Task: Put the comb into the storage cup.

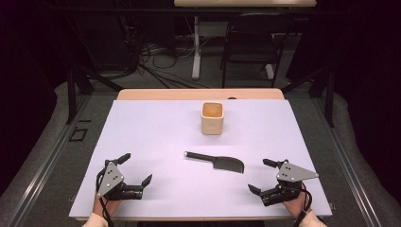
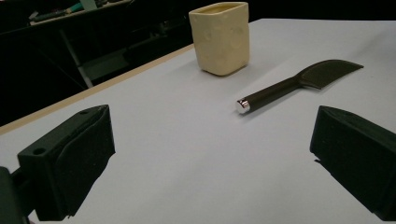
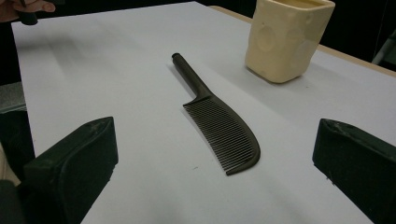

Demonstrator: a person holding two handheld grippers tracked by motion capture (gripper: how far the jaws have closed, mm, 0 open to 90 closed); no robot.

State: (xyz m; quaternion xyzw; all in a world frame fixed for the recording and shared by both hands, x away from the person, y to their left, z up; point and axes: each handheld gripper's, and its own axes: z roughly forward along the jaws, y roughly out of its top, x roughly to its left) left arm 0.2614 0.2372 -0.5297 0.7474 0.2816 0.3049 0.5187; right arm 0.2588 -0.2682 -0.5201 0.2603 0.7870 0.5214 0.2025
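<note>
My left tongs [image 1: 138,168] rest at the near left of the counter [image 1: 156,127], jaws spread wide with nothing between them. My right tongs [image 1: 265,175] sit at the near right, equally wide and equally empty. Both point inward toward the middle.

Between them, a little nearer my right side, lies the dark comb [image 1: 215,161], flat on the counter. Its round handle runs off to the left and ends in a shiny cap; the curved toothed part points right. Beyond it, toward the far edge, stands the cream cup [image 1: 212,118], upright and open-topped, apart from the comb.

I judge the comb light, stiff and thin, probably hard plastic, and likely a bit slick. Lying flat, it gives me little height to pinch, so the jaws would have to come down close to the counter. The handle looks like the better place to grip: thicker, rounded, solid. The fine teeth I would leave alone, since they could flex or let the pads slide. Gripped at the handle's end, the toothed part may droop or swing, so I'd take hold closer to where handle meets teeth.
</note>
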